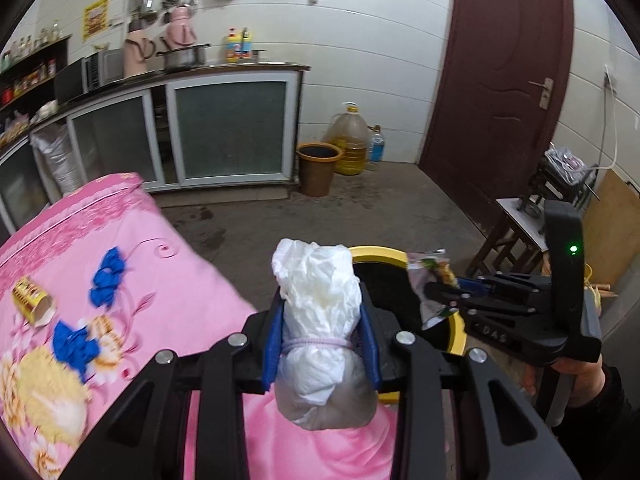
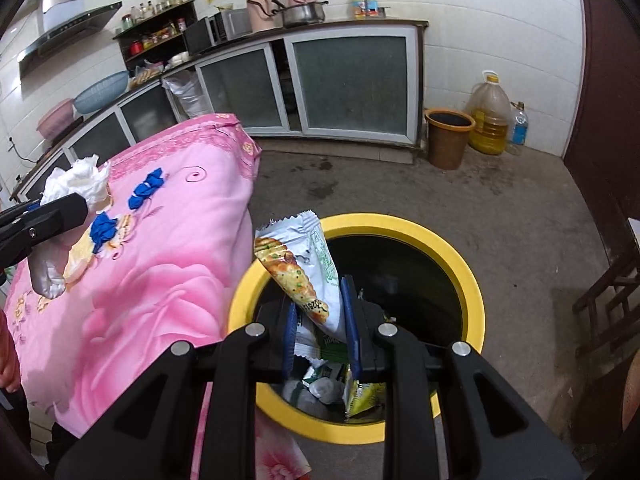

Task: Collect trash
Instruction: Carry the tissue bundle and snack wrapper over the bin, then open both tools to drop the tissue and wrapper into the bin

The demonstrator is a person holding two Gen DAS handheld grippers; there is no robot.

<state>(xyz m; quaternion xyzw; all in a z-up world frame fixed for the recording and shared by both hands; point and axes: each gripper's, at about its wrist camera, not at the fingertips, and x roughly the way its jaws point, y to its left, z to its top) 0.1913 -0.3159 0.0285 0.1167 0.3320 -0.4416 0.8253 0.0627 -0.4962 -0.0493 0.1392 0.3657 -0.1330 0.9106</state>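
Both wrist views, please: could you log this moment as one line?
left hand-held gripper: shut on white bag, above table | right hand-held gripper: shut on snack wrapper, over yellow bin | nothing dropped yet

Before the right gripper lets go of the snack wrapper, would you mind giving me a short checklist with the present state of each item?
1. Right gripper holds the snack wrapper between its pads: ok.
2. Wrapper is over the opening of the yellow-rimmed bin: ok; its upper end leans toward the rim on the table side.
3. Bin has room: ok; other wrappers lie at the bottom, well below the rim.
4. Left gripper is shut on the tied white bag: ok.
5. Left gripper is clear of the drop path: ok; the right wrist view shows it off over the pink tablecloth.
6. Table cleared: not ok; blue scraps and a small carton remain.
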